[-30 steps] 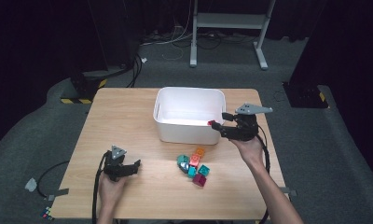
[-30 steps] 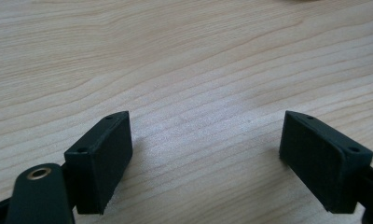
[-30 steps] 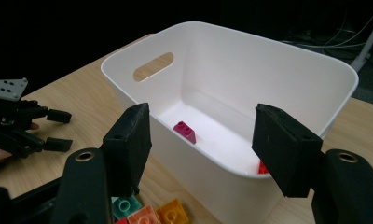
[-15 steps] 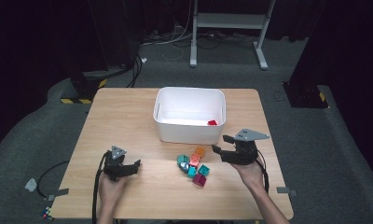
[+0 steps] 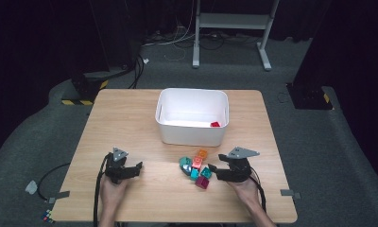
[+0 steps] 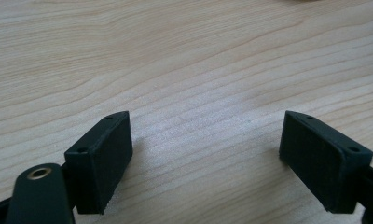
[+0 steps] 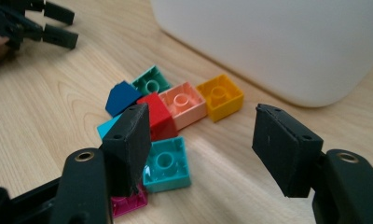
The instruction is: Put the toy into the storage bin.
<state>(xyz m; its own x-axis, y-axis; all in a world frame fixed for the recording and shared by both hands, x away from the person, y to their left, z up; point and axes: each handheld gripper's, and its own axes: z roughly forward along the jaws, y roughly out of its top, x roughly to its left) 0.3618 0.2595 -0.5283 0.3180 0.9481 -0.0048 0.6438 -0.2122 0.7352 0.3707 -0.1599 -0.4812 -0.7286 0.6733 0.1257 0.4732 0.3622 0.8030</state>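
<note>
Several small toy bricks (image 5: 195,168) lie in a cluster on the wooden table (image 5: 130,118), just in front of a white bin (image 5: 192,116). One red brick (image 5: 215,124) lies inside the bin at its right side. My right gripper (image 5: 210,169) stands open just right of the cluster, low over the table. Ahead of its jaws lie a teal brick (image 7: 166,163), a red one (image 7: 157,114), a pink one (image 7: 183,103), an orange one (image 7: 220,95), a blue one (image 7: 121,95), a green one (image 7: 151,81) and a magenta one (image 7: 128,203). My left gripper (image 5: 136,168) rests open on bare wood (image 6: 198,93) at the table's front left.
A metal stand (image 5: 232,28) and cables (image 5: 173,40) are on the grey floor beyond the table. A cable (image 5: 50,172) trails off the table's left edge. My left gripper (image 7: 44,23) appears far off in the right gripper view.
My right gripper let go of the red brick in the bin and drew back toward the front, down to the brick cluster. The left gripper has not moved.
</note>
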